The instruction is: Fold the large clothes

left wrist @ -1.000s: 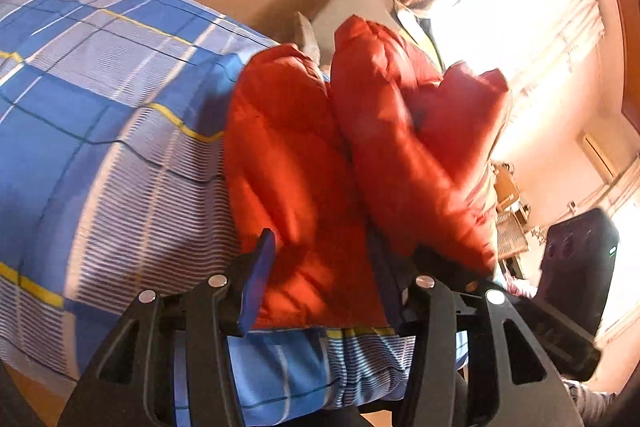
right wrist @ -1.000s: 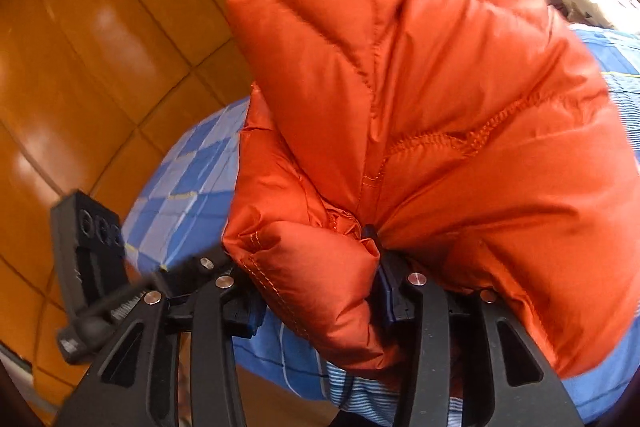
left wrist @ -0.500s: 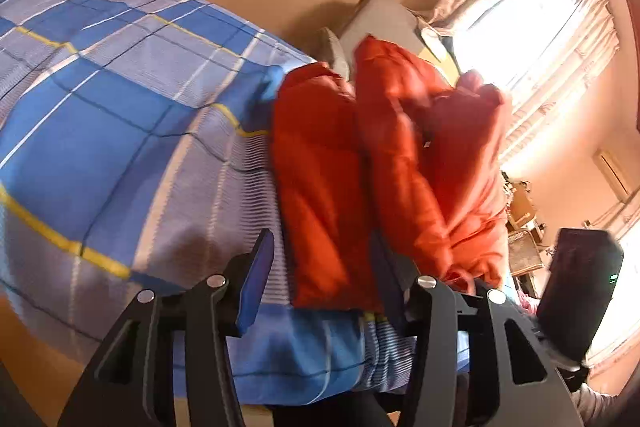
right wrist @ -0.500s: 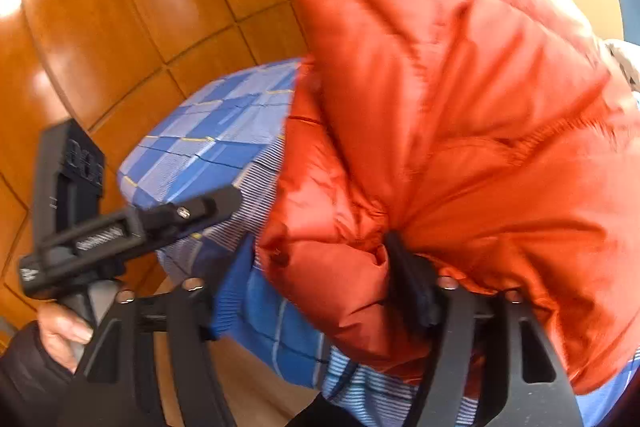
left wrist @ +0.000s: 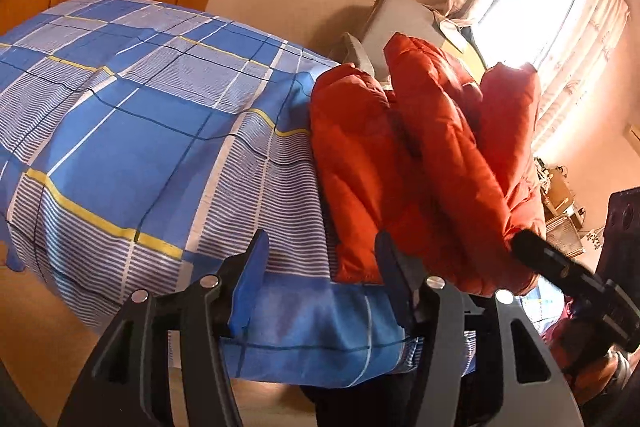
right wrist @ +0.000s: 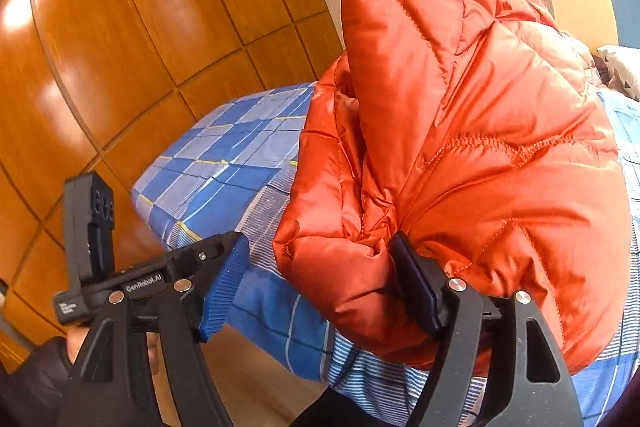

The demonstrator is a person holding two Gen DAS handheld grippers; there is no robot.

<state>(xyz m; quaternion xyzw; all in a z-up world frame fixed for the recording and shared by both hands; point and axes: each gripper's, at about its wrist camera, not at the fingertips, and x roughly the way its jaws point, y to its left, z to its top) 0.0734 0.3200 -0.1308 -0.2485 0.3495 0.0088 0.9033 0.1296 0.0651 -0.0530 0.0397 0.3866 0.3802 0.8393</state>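
The orange puffer jacket (left wrist: 420, 167) is lying bunched in thick folds on the bed (left wrist: 140, 131), just ahead of and to the right of the left claw (left wrist: 320, 283), which is gaping wide and holding nothing. The right claw (right wrist: 316, 291) is also spread wide; its right pad is touching the jacket (right wrist: 480, 147), but nothing is pinched. The jacket is looking light, soft, springy and slick, so it is probably best taken at a stitched hem or seam, with a deep bite.
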